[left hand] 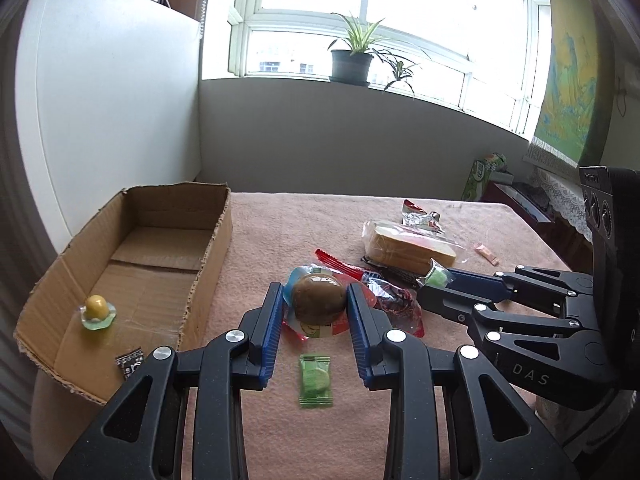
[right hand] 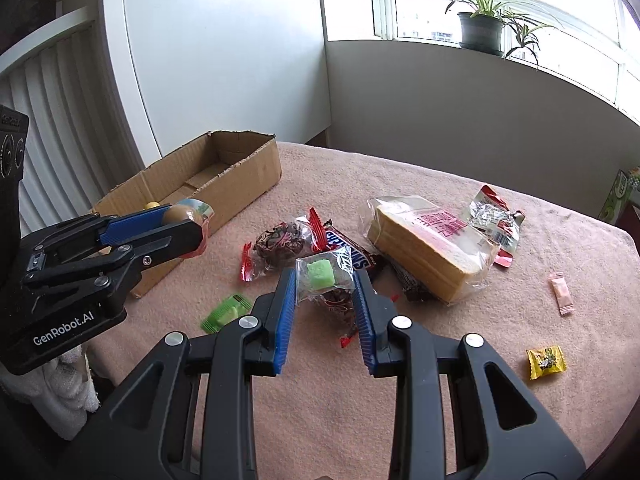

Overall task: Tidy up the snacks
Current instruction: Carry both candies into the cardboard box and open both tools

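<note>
My left gripper [left hand: 314,300] is shut on a brown round snack in a clear and red wrapper [left hand: 318,304], held above the pink cloth just right of the cardboard box [left hand: 208,264]. It also shows in the right wrist view [right hand: 188,216]. My right gripper [right hand: 325,280] is shut on a green candy in a clear wrapper [right hand: 322,274], above the snack pile; the same candy shows in the left wrist view [left hand: 436,278]. In the box lie a yellow jelly cup [left hand: 97,309] and a small dark packet [left hand: 129,362].
On the pink cloth [right hand: 440,360] lie a green sachet [right hand: 226,312], a Snickers bar [right hand: 344,248], dark wrapped sweets [right hand: 280,240], a bagged bread loaf [right hand: 432,248], a silver-red packet [right hand: 494,216], a pink sachet [right hand: 562,294] and a yellow candy [right hand: 546,362].
</note>
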